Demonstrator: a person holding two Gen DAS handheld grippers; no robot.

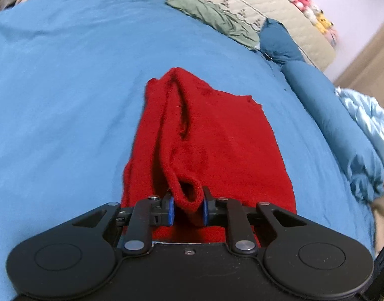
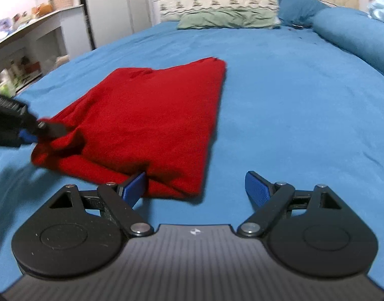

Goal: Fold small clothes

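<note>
The left hand-held gripper (image 1: 188, 207) is clamped on a looped edge of the red garment (image 1: 212, 140) to carry a fold, while the right hand-held gripper (image 2: 195, 184), jaws spread, straddles its near corner on the blue bed (image 2: 292, 100).

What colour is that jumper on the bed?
Red jumper; the right wrist view shows it best.

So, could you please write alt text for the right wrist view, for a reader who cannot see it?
An open right gripper hovers at the near edge of a folded red knit garment lying on a blue bedsheet. At left, the left gripper pinches the garment's bunched corner.
</note>
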